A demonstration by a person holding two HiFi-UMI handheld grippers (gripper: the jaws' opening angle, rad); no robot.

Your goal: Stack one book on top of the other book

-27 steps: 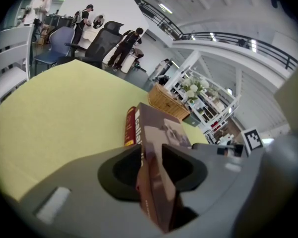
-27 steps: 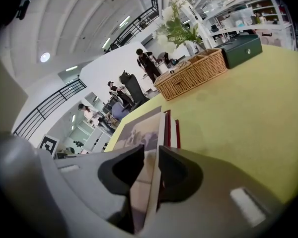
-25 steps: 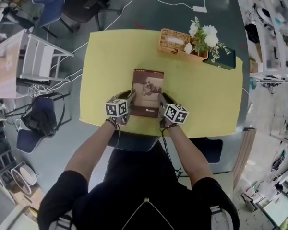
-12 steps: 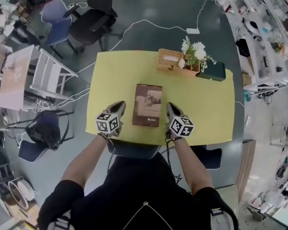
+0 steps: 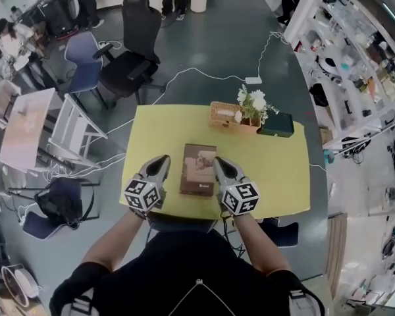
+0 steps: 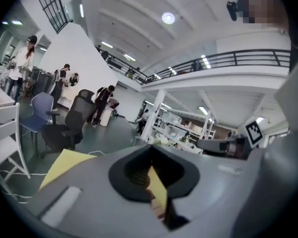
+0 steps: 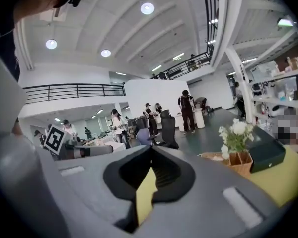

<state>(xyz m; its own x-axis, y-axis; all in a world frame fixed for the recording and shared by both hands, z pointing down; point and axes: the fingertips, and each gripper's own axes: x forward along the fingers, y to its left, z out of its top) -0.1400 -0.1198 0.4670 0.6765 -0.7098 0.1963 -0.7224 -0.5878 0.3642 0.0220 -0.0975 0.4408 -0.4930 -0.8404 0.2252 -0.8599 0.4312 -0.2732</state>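
Hazards first: the brown rectangular book (image 5: 199, 170) lies flat on the yellow rectangular table (image 5: 276, 176), midway across it and close to its near edge. A careless drop or inward sweep of either tool would likely skew the book or push it off that edge. Only one cover shows from above (the head view does not settle whether the second book lies squarely beneath it). If it does, the stack looks finished, and your chief risk is disturbing it. A lesser risk sits along the table's far edge, where the woven wicker basket (image 5: 225, 115), the white flowers (image 5: 253, 101) and the dark green flat box (image 5: 277, 124) stand in a row. A long forward reach could catch them.

Left gripper (image 5: 161, 163), grey with a marker cube, hovers over the table's near edge, toward its left side and clear of the book. Your left gripper view shows its jaws brought together, having just closed the last little way, with nothing between them. Only a sliver of the table shows through the notch behind the tips.

Right gripper (image 5: 218, 163) hovers over the same edge, nearer the table's middle, and is likewise clear of the book. Its own view shows the jaws fully together and empty. Neither tool touches anything.
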